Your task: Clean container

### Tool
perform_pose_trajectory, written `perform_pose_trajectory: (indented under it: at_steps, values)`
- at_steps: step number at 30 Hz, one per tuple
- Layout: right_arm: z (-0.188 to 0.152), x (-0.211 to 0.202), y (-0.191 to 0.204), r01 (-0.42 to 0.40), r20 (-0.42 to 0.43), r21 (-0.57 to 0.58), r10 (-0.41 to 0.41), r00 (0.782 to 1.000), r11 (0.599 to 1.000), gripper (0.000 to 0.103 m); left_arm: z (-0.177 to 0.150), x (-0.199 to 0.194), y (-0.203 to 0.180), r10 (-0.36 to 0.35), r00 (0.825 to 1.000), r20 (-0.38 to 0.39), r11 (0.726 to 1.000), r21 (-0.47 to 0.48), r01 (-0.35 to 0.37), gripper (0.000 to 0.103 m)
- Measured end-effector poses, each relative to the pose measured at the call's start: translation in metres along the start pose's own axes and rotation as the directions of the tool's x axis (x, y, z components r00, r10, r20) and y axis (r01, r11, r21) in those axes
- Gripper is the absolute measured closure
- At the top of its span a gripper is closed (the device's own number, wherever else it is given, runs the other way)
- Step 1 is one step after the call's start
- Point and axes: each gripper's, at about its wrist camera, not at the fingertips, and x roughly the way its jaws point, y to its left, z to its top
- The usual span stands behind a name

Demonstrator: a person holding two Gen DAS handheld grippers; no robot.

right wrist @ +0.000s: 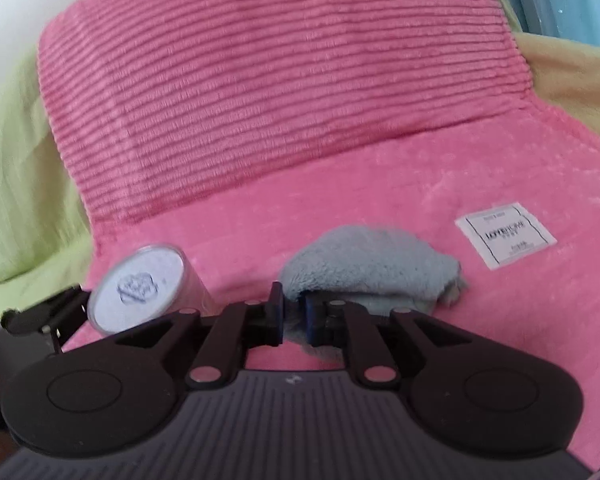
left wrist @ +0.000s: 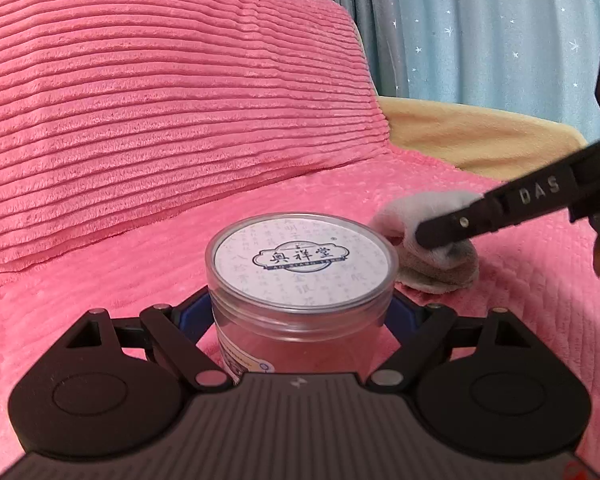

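while the clear jar point(left wrist: 300, 280) stands upright on the pink bedspread point(left wrist: 140, 272), the left gripper point(left wrist: 300, 312) has its jaws spread wide around the jar's body just under the lid, the blue pads against its sides as far as can be seen. just right of the jar and a little behind it lies a grey cloth point(left wrist: 432, 248), and the right gripper point(left wrist: 432, 236) reaches in from the right edge with its tip on that cloth. behind the jar a ribbed pink pillow point(left wrist: 160, 100) rises, with a starry blue curtain point(left wrist: 500, 28) beyond.

from the right wrist view, the right gripper point(right wrist: 294, 316) has its jaws nearly together, a narrow gap between them, and a fold of the cloth point(right wrist: 372, 264) sits in that gap; whether the pads pinch it i cannot tell. the jar point(right wrist: 140, 288) shows left of the cloth, blurred, and a white label point(right wrist: 504, 234) is sewn to the bedspread right of the cloth.

judging by this, the step in hand is picking up the cloth; next it needs a firm pinch, then a lift over to the jar, with the jar kept steady.

the jar's base is hidden behind the left gripper, and the lid print is unreadable in the right view.
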Motion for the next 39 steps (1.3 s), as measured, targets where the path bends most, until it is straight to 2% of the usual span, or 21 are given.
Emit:
perform_pose_trajectory:
  at_steps: [4,7,8,11,15,22,28,32,39]
  values:
    - [-0.009,-0.009,0.010,0.037,-0.021,-0.026,-0.037,0.999,0.999,0.082,-0.001,-0.001,0.001,0.004,1.000,0.002,1.000,-0.004,-0.004,0.014]
    - [-0.017,-0.018,0.014,0.094,-0.048,-0.010,-0.094,0.994,0.996,0.081,-0.001,-0.003,0.001,0.004,1.000,0.001,1.000,-0.001,-0.004,0.013]
    - [-0.020,-0.021,0.014,0.092,-0.054,0.003,-0.092,0.994,0.996,0.080,-0.001,-0.004,0.000,0.002,1.000,-0.002,1.000,0.004,-0.002,0.011]
    - [-0.025,-0.032,0.017,0.088,-0.057,0.022,-0.086,0.995,0.996,0.080,-0.001,-0.007,-0.003,-0.006,1.000,-0.021,0.999,0.034,0.006,0.010]
    - [-0.027,-0.046,0.020,0.119,-0.035,0.020,-0.118,0.992,0.993,0.080,0.002,-0.012,-0.006,-0.008,0.999,-0.045,0.999,0.053,0.010,0.006]
    - [-0.034,-0.061,0.023,0.179,-0.020,0.043,-0.178,0.984,0.983,0.080,0.011,-0.044,-0.003,0.020,0.997,-0.071,0.999,-0.033,-0.022,0.001]
    - [-0.039,-0.077,0.037,0.210,-0.016,0.036,-0.210,0.978,0.977,0.080,0.003,-0.078,-0.011,0.100,0.989,-0.111,0.991,-0.073,-0.109,0.001]
    - [-0.044,-0.087,0.048,0.230,-0.014,0.011,-0.230,0.973,0.973,0.080,-0.002,-0.092,-0.016,0.074,0.985,-0.157,0.987,-0.131,-0.095,0.001]
    - [-0.057,-0.100,0.059,0.236,-0.017,0.020,-0.236,0.972,0.971,0.080,-0.001,-0.103,-0.040,0.133,0.972,-0.193,0.986,-0.076,-0.150,0.001]
